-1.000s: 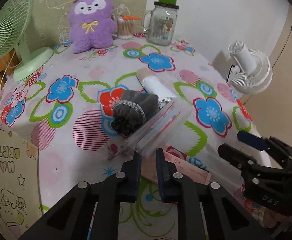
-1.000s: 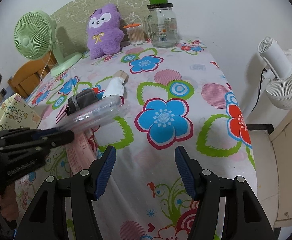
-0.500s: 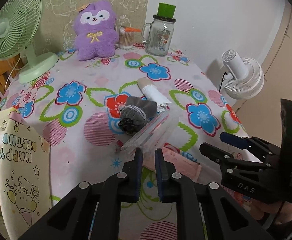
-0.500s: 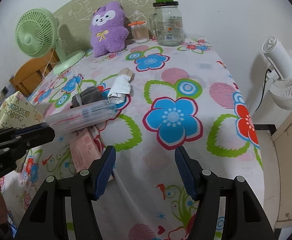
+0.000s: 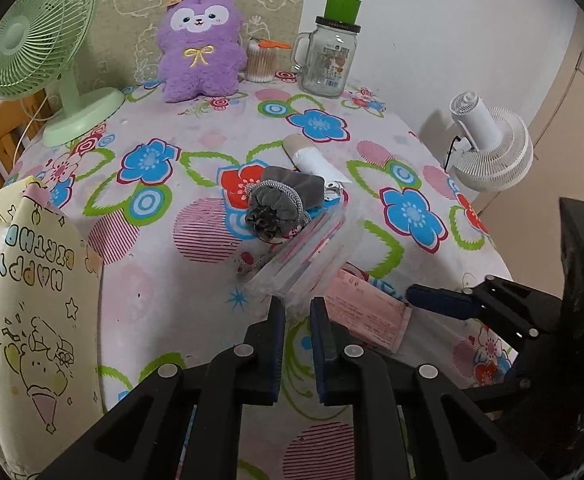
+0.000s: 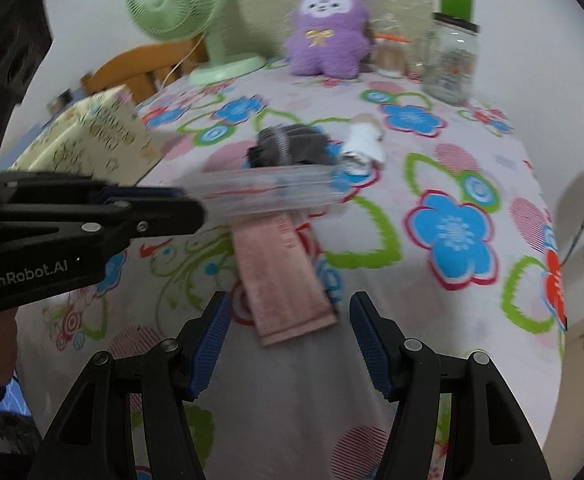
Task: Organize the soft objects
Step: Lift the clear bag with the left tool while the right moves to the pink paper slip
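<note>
1. The table (image 5: 164, 292) fills both views, its flowered cloth bare at the near edge, likely kept as working room.
2. The left gripper (image 5: 295, 314), low centre, is clamped on a clear pouch (image 5: 311, 256), lifting one end, probably for loading.
3. The right gripper (image 6: 288, 334) gapes empty over the pink packet (image 6: 280, 276), mid-frame, seemingly next.
4. The grey scrunchie (image 5: 278, 204) waits at centre.

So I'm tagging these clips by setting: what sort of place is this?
Most likely a home, perhaps a bedroom or living room. A floral tablecloth covers the table, a purple plush toy sits at the back by a green desk fan, and a wooden chair back stands beside it.
</note>
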Demonstrator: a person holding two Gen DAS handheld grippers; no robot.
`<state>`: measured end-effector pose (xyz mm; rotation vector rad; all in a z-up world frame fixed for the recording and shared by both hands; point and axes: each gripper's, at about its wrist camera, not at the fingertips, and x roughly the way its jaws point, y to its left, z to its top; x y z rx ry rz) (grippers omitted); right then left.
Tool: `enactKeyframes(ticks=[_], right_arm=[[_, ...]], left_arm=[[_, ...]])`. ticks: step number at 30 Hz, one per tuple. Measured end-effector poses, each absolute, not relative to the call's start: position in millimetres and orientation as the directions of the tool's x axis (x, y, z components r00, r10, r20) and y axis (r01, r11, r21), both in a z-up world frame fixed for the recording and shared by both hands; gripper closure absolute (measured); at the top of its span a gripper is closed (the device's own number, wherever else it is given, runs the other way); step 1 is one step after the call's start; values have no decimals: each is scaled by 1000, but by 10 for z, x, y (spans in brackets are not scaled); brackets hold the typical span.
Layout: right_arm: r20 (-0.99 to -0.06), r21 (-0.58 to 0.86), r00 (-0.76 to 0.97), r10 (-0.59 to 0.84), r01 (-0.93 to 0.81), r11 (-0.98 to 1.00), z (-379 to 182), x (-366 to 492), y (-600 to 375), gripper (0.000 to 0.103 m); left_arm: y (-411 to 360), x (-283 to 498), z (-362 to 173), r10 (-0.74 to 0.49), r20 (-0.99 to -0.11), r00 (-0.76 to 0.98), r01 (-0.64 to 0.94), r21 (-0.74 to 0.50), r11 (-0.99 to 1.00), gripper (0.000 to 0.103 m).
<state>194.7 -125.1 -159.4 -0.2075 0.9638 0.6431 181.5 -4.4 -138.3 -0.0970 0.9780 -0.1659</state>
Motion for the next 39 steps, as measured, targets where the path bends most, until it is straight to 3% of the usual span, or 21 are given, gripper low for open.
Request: enactKeyframes(ticks=[4,8,10,12,16,18,22,23,25,28,29,32,34,39], right_arm=[[-821,93,404,403,-601,794,-1626,1988,-1181,38],[-823,55,419,383,-612,789,-1643,2008,-1135,40],[-822,16,440,361,-616,787,-1644,1986,-1136,52],[-816,33,437,378,-618,785,-1642,1983,-1175,55],[-809,43,441,389,-614,788,-1637,1967,-1222,56],[-812,31,444,378,-615,788,-1632,1951,-1221,58],[-820,-21,471,326,-593,805,-1606,1924,-1293,58],[-819,-22,477,319,-582,813,-1600,1929,-1342,58],[-818,-15,489,303,-545,838,-1590,1948,-1477,59],[-819,-6,500,280,-496,868,-1590,1985,-1657,58],[-819,0,502,278,-485,875,-1590,1994,-1705,58],[-815,17,508,280,-462,887,-1585,2010,-1797,58],[-814,26,509,281,-450,893,-1592,2016,-1826,58],[-812,39,511,283,-437,899,-1602,2026,-1866,58]], left_arm=[[-62,1834,-1443,-177,-827,533,91,-152,984,90],[-104,1892,-1491,-169,-839,517,99,-137,986,67],[-120,1906,-1497,-164,-840,517,99,-132,986,61],[-140,1935,-1500,-169,-841,515,103,-135,986,50],[-199,2030,-1528,-150,-849,506,106,-111,988,46],[-205,2072,-1535,-145,-849,507,103,-108,989,38],[-215,2178,-1572,-129,-847,515,100,-90,991,38],[-215,2216,-1598,-131,-850,510,100,-93,991,39],[-223,2249,-1635,-139,-853,504,104,-100,989,61],[-275,2252,-1670,-137,-849,510,116,-90,989,70],[-289,2258,-1677,-145,-851,505,120,-97,988,77],[-292,2270,-1672,-152,-849,506,121,-105,987,83],[-274,2271,-1667,-167,-848,504,121,-122,985,94],[-268,2192,-1542,-203,-823,530,129,-159,979,95]])
